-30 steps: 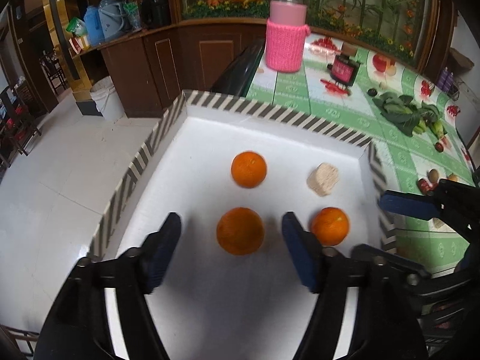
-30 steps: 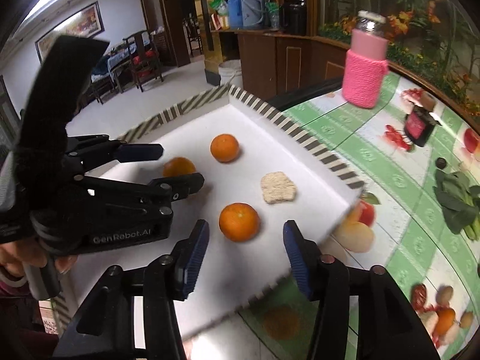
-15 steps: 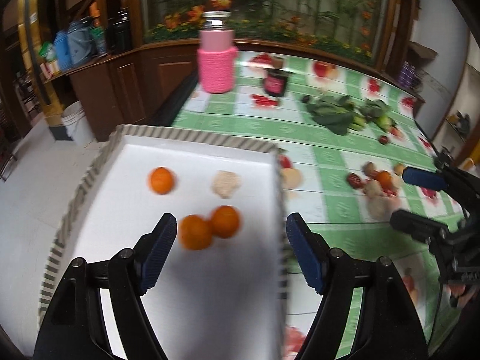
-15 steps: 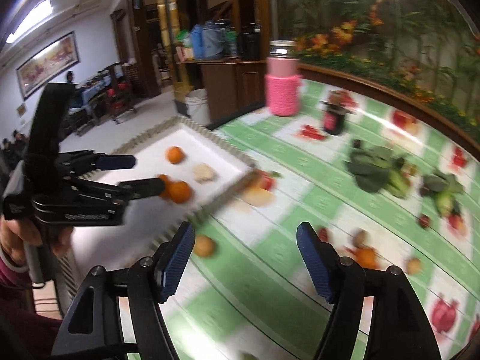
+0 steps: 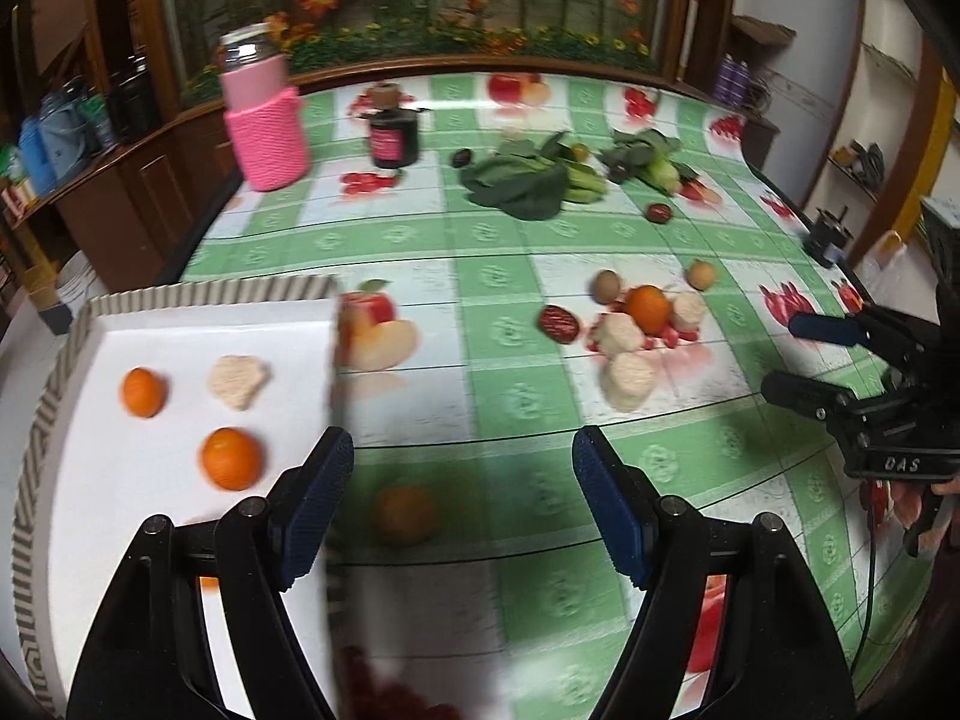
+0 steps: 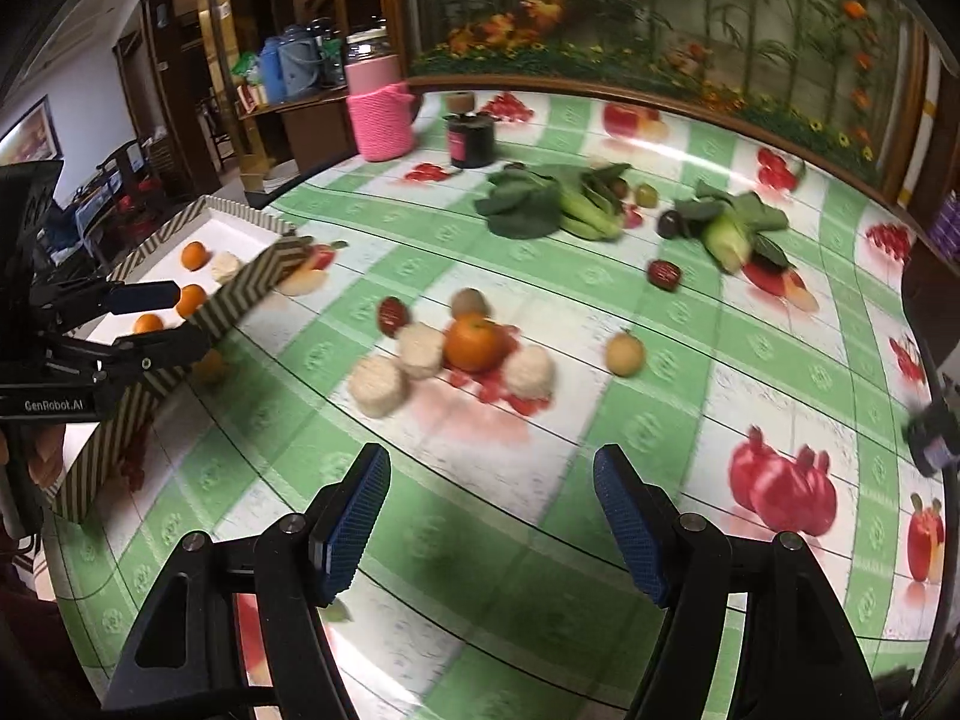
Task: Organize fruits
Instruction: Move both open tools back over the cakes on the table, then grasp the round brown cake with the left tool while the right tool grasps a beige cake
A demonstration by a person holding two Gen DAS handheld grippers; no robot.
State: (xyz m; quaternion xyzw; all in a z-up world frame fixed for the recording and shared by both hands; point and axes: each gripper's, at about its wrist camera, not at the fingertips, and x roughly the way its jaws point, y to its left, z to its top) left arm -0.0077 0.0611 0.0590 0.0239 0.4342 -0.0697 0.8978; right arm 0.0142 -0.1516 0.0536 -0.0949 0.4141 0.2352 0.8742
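Note:
A white tray with a striped rim [image 5: 204, 295] [image 6: 240, 294] sits at the table's left edge and holds oranges [image 5: 231, 459] [image 6: 193, 255] and a beige puffed piece [image 5: 237, 381]. A loose pile lies mid-table: an orange [image 5: 647, 307] [image 6: 475, 343], beige round pieces [image 5: 627, 381] [image 6: 377, 385], a red date [image 5: 558, 322] [image 6: 393, 313] and small brown fruits [image 5: 701, 274] [image 6: 624, 353]. My left gripper [image 5: 462, 507] is open and empty over the tablecloth beside the tray. My right gripper [image 6: 492, 525] is open and empty, in front of the pile.
A pink-sleeved jar [image 5: 264, 114] [image 6: 379, 108], a dark small jar [image 5: 393, 135] [image 6: 471, 138] and leafy greens [image 5: 528, 180] [image 6: 558, 204] stand at the back. The green fruit-print tablecloth [image 6: 660, 312] covers the table. A small black device [image 5: 828, 237] sits at the right edge.
Both grippers have swung right, away from above the tray toward the middle of the table. The loose fruit pile has come into view. Both stay open and empty.

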